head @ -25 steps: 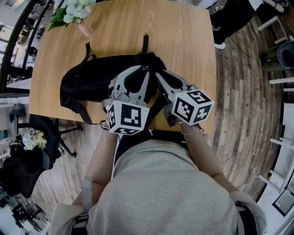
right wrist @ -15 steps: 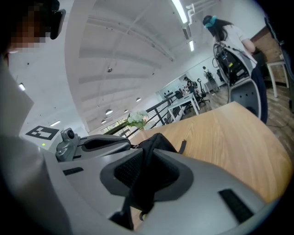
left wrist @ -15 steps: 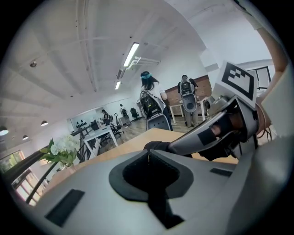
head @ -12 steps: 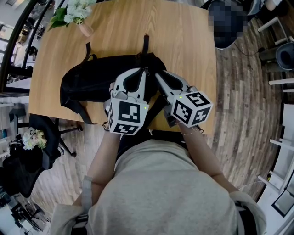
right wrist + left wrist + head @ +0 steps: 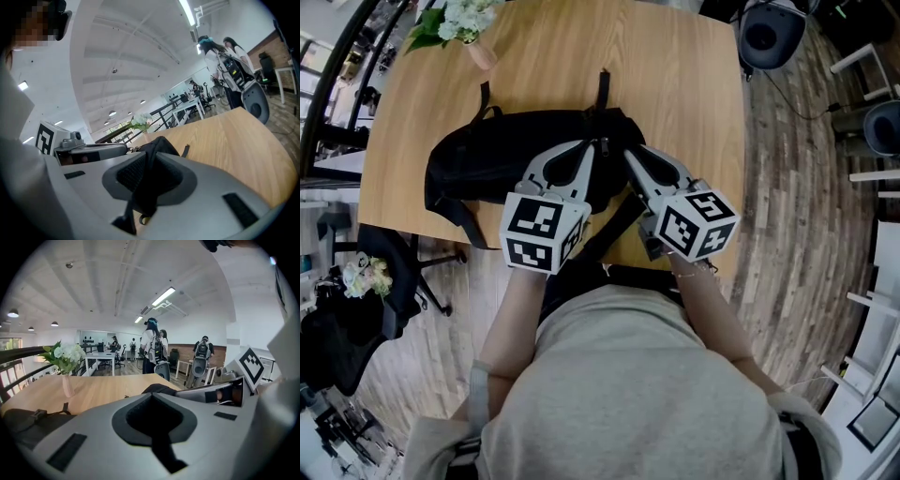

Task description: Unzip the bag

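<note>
A black backpack [image 5: 502, 159] lies across the wooden table [image 5: 675, 75]. My left gripper [image 5: 598, 148] reaches to the bag's top end, jaws shut at the zipper pull, which is mostly hidden between the tips. In the left gripper view the left gripper [image 5: 152, 394] shows closed jaws with the bag's black top [image 5: 161, 389] just beyond. My right gripper [image 5: 628, 157] meets the same end from the right. In its own view the right gripper [image 5: 147, 152] is shut on a fold of black bag fabric [image 5: 159, 146], with a strap hanging below.
A vase of white flowers [image 5: 464, 23] stands at the table's far left corner. Bag straps [image 5: 602, 84] trail toward the far edge. Office chairs [image 5: 394, 281] stand left of the table and beyond it [image 5: 769, 33]. People [image 5: 152, 345] stand in the background.
The left gripper's jaws have closed at the bag's top, and its marker cube has swung slightly left. The right gripper has held its place on the fabric.
</note>
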`<state>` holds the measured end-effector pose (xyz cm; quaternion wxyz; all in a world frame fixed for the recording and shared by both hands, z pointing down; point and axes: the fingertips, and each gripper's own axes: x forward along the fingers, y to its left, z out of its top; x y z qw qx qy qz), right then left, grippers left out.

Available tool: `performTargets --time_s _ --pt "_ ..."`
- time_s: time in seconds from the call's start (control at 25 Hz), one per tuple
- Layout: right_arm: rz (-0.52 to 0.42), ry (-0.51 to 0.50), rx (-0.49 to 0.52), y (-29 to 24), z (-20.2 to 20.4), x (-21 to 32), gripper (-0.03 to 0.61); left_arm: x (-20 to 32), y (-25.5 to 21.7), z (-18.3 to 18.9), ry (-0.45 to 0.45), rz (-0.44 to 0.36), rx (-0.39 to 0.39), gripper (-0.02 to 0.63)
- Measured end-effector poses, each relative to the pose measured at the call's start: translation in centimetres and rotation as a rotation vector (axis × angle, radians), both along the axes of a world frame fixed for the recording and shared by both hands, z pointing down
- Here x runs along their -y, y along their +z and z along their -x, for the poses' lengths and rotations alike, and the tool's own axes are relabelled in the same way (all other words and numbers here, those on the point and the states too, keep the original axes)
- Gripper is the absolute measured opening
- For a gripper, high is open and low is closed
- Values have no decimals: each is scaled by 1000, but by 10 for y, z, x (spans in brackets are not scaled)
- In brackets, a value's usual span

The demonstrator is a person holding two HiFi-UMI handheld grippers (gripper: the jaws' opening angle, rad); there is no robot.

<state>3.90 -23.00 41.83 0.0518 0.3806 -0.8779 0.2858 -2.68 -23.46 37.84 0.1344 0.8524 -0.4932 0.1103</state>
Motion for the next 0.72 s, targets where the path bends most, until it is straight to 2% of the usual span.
performTargets --time_s 0.32,0.56,0.72 --pt "4 9 3 2 -4 3 77 -2 7 32 -130 52 -38 21" --pt "-3 -2 -1 2 -4 2 77 -6 9 48 -179 56 -44 23" --pt "-1 -4 -2 2 -6 4 77 -9 10 63 -253 58 -37 23"
